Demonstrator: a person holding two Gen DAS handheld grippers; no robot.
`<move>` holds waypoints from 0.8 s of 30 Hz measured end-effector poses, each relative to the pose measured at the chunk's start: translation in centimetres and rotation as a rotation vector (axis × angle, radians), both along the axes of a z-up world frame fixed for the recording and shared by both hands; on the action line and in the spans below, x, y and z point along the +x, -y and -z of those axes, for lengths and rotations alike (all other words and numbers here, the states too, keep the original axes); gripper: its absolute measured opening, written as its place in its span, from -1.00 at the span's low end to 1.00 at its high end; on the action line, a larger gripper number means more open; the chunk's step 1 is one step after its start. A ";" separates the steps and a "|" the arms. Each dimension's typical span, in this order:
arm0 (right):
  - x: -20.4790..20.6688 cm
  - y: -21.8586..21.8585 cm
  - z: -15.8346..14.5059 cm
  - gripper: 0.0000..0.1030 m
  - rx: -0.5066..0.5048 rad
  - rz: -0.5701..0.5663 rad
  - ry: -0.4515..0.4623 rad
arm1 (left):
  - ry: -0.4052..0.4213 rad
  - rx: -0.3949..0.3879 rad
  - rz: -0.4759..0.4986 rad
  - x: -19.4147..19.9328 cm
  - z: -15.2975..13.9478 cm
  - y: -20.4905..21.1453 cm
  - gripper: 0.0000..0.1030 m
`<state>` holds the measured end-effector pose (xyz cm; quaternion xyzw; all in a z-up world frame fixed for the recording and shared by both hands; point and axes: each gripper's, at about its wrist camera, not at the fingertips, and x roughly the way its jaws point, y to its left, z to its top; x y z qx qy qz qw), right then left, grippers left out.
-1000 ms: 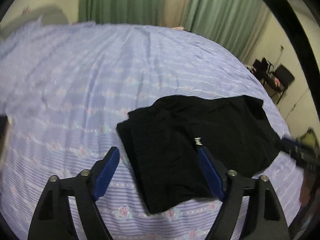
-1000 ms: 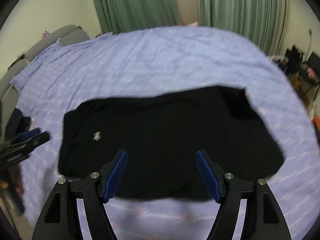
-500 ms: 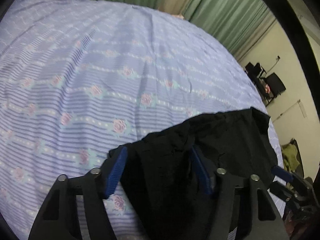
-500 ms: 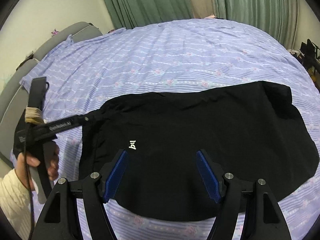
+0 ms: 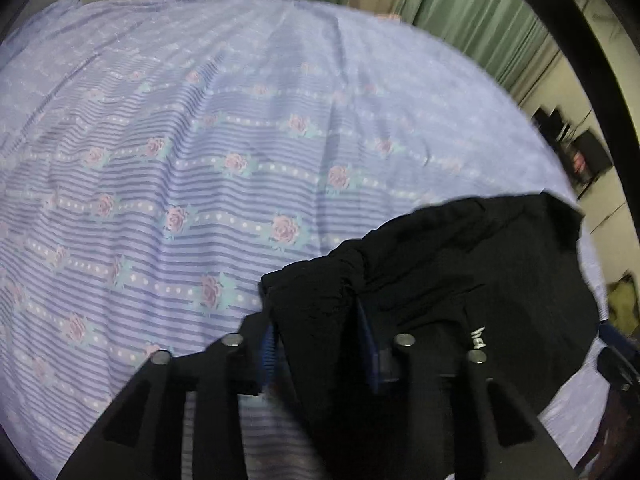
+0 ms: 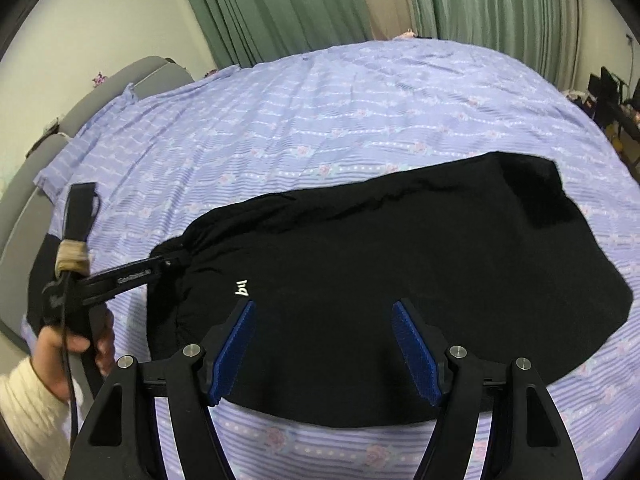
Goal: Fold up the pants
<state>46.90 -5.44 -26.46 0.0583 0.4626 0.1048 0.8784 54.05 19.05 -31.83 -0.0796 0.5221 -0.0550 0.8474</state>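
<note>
Black pants [image 6: 400, 272] with a small white logo [image 6: 242, 288] lie flat across the bed. In the left wrist view the pants [image 5: 460, 280] have their near left corner bunched between the blue pads of my left gripper [image 5: 318, 320]. Its jaws are closing, and the cloth puckers at the grip. From the right wrist the left gripper [image 6: 176, 260] pinches that same corner. My right gripper [image 6: 324, 308] hangs open over the near edge of the pants, nothing between its fingers. Its tip [image 5: 616, 356] shows at the right edge of the left wrist view.
A lilac striped sheet [image 6: 320, 120] with roses covers the bed. A grey headboard [image 6: 120, 80] runs along the left and green curtains [image 6: 280, 8] hang behind. A hand and cream sleeve [image 6: 60, 344] hold the left gripper. Dark furniture [image 6: 608, 96] stands at the right.
My left gripper came down onto the left corner of the pants and its jaws narrowed around the cloth. The right gripper drew a little closer to the pants and stayed open.
</note>
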 end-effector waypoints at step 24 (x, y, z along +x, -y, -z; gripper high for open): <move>10.7 19.4 1.4 0.12 -0.083 0.056 0.009 | 0.213 0.025 0.265 -5.6 -3.9 20.3 0.46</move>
